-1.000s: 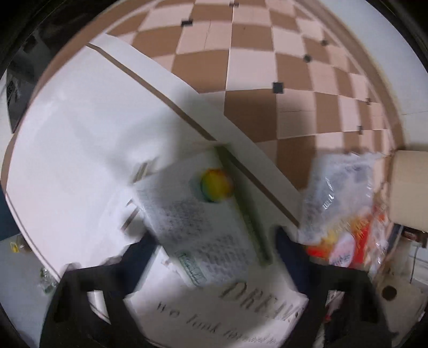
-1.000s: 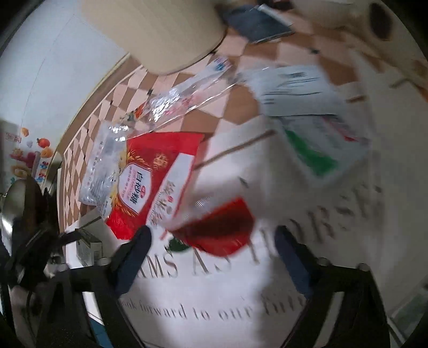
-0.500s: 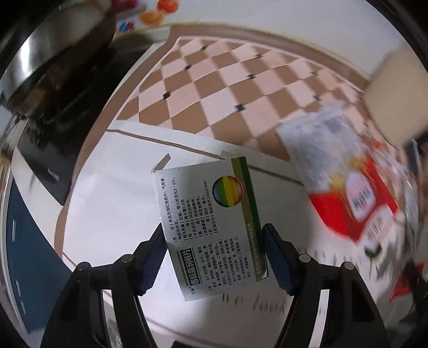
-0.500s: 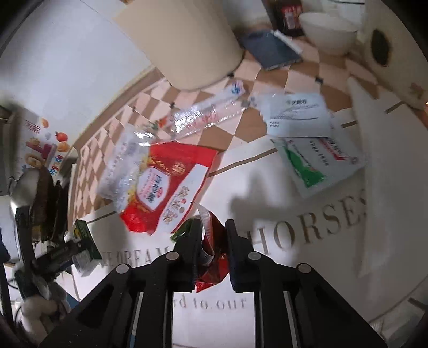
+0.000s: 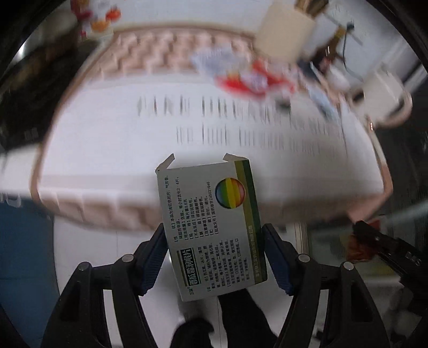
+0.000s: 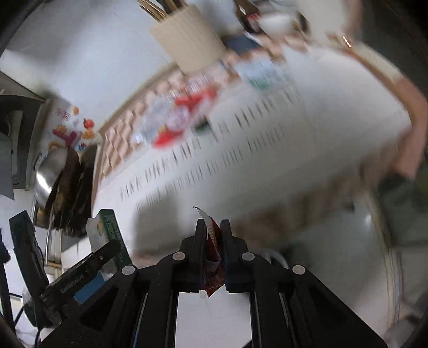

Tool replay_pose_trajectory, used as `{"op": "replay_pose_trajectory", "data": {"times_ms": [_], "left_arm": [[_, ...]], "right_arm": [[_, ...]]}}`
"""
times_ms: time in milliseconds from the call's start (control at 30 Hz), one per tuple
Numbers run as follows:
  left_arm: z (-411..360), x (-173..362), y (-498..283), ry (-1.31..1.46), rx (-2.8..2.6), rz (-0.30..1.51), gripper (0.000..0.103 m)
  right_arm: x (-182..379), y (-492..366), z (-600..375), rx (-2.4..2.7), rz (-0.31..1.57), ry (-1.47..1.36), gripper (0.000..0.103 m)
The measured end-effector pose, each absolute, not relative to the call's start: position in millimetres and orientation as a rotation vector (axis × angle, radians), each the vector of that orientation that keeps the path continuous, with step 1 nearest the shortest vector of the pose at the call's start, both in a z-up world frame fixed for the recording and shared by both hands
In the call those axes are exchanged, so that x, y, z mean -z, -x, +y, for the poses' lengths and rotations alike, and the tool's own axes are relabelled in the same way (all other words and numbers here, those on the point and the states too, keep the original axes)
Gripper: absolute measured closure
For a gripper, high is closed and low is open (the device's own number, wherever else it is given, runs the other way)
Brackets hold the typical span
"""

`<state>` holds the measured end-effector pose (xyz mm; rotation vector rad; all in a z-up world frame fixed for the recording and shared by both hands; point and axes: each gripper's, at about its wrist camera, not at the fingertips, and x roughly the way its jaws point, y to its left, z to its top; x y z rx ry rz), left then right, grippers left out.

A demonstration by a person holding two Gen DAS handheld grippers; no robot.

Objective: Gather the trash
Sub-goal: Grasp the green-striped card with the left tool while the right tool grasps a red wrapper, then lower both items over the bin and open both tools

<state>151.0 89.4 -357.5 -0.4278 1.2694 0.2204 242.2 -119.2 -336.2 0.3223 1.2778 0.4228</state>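
My left gripper [image 5: 214, 251] is shut on a flattened white medicine box [image 5: 211, 222] with a rainbow circle and green stripe, held in the air off the table's near edge. The box also shows at the left of the right wrist view [image 6: 107, 230]. My right gripper [image 6: 212, 235] is shut on a crumpled red wrapper [image 6: 212, 249], also lifted; it shows at the right in the left wrist view [image 5: 359, 246]. More trash stays on the table: a red and white bag [image 5: 243, 80] and clear plastic, blurred.
A table with a white lettered cloth [image 5: 133, 139] over a checkered cover. A cream ribbed holder [image 6: 187, 40] with sticks, a bowl [image 6: 275, 21] and a white mug [image 5: 385, 99] stand at the back. A metal pot [image 6: 48, 171] sits at the left.
Both grippers closed on their trash and pulled back and up from the table. The box and red wrapper left the cloth; the view is now blurred with motion.
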Motion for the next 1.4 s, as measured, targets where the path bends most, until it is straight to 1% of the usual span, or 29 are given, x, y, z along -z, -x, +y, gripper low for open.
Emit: {"op": "replay_pose_trajectory", "data": {"times_ms": [67, 167, 200, 367, 533, 667, 733, 833, 933, 1067, 1100, 1167, 1200, 1233, 1267, 1300, 1333, 1367, 1400], "left_arm": [[78.4, 386.6, -131.2, 0.43, -0.207, 1.348, 0.036], [71.5, 456.6, -108.2, 0.463, -0.195, 1.496, 0.036], [70.2, 471.5, -105.1, 0.463, -0.198, 1.521, 0.036], [64.7, 590.8, -97.1, 0.488, -0.206, 1.671, 0.036], [66.2, 689.9, -100.8, 0.533, -0.2, 1.755, 0.036], [63.0, 758.4, -97.7, 0.604, -0.183, 1.812, 0.036], [60.8, 783.7, -93.3, 0.646, -0.175, 1.834, 0.036], [58.1, 805.7, -86.0, 0.655, -0.172, 1.853, 0.036], [60.0, 815.0, -80.7, 0.645, -0.18, 1.861, 0.035], [68.9, 814.9, -72.8, 0.651, -0.198, 1.865, 0.034], [70.7, 814.2, -71.9, 0.639, -0.203, 1.855, 0.033], [76.2, 808.6, -69.4, 0.629, -0.222, 1.832, 0.017], [79.1, 806.3, -68.3, 0.633, -0.23, 1.823, 0.002], [80.8, 805.2, -68.0, 0.637, -0.232, 1.814, 0.0], [83.0, 802.3, -67.2, 0.632, -0.24, 1.813, 0.0], [83.1, 802.5, -67.5, 0.625, -0.247, 1.812, 0.0], [84.9, 797.2, -66.1, 0.614, -0.256, 1.803, 0.0], [85.4, 794.6, -65.1, 0.602, -0.265, 1.795, 0.0], [85.6, 793.0, -64.6, 0.585, -0.275, 1.789, 0.0]], "right_arm": [[360.9, -214.3, -131.0, -0.393, 1.342, -0.341, 0.092], [414.4, -180.5, -143.7, -0.34, 1.453, -0.369, 0.092], [438.3, -169.9, -146.8, -0.324, 1.493, -0.38, 0.092], [551.2, -136.8, -148.7, -0.301, 1.618, -0.394, 0.092], [673.3, -123.0, -146.0, -0.278, 1.721, -0.389, 0.093], [753.5, -122.0, -143.1, -0.279, 1.762, -0.356, 0.093], [783.4, -122.0, -143.0, -0.289, 1.785, -0.349, 0.093], [821.7, -119.4, -140.1, -0.296, 1.801, -0.308, 0.092], [848.6, -119.6, -134.6, -0.306, 1.819, -0.291, 0.092], [866.2, -118.7, -121.3, -0.318, 1.84, -0.264, 0.091], [869.8, -117.1, -118.0, -0.32, 1.854, -0.265, 0.087], [870.7, -116.1, -113.1, -0.319, 1.86, -0.245, 0.069], [869.7, -116.6, -110.3, -0.319, 1.856, -0.232, 0.051], [869.4, -116.5, -108.9, -0.32, 1.851, -0.225, 0.041], [866.5, -115.8, -107.2, -0.322, 1.842, -0.212, 0.039], [865.0, -115.8, -106.0, -0.318, 1.837, -0.193, 0.032], [863.5, -115.6, -105.3, -0.313, 1.832, -0.173, 0.02], [861.9, -115.3, -105.5, -0.308, 1.827, -0.152, 0.013], [859.6, -114.5, -105.6, -0.295, 1.822, -0.121, 0.003]]}}
